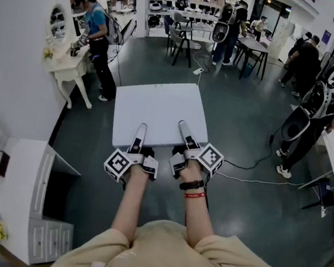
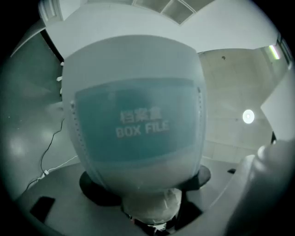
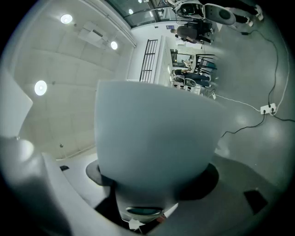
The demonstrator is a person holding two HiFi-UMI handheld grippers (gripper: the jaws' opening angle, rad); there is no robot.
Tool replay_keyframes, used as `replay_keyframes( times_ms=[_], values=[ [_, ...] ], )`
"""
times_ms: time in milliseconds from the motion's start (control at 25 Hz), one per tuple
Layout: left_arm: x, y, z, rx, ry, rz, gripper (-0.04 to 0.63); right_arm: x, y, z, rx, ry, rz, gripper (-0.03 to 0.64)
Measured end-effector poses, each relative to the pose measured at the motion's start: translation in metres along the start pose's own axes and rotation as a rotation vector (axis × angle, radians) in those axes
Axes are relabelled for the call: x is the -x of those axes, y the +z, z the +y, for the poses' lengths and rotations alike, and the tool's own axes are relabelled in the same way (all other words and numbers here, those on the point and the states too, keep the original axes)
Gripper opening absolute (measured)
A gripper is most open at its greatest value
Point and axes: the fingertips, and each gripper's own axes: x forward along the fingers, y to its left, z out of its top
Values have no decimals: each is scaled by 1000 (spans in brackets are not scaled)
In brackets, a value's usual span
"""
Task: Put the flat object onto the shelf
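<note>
Plastic, stiff and probably light, the broad box file (image 1: 157, 108) needed its near edge gripped, where left gripper (image 1: 140, 131) and right gripper (image 1: 184, 130) jaws were clamped.

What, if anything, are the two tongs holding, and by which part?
One flat white box file: the left tongs and right tongs each clamp its near edge, side by side.

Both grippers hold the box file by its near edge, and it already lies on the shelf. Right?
Not on the shelf. In the head view the left gripper and right gripper hold the box file by its near edge over the floor; the shelf stands apart at the left.
</note>
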Motion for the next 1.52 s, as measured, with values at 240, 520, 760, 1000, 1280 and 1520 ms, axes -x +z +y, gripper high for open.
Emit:
replay_keyframes(
  times_ms=[240,520,760,1000,1280,1520],
  values=[
    [0,-4,-4,5,22,8,354,3,3,3,-24,8,-4,359],
    [1,-6,-1,8,15,-4,354,0,1,3,-5,31,45,362],
    [2,-17,9,21,54,-3,354,4,6,-6,2,7,80,367],
    [19,-53,18,29,95,-56,354,30,19,-28,-7,-18,142,368],
    [56,-52,30,22,147,-167,354,34,-6,-43,-34,-18,260,367],
    [102,-6,32,-14,213,-309,354,8,-69,-38,-75,6,417,367]
  ],
)
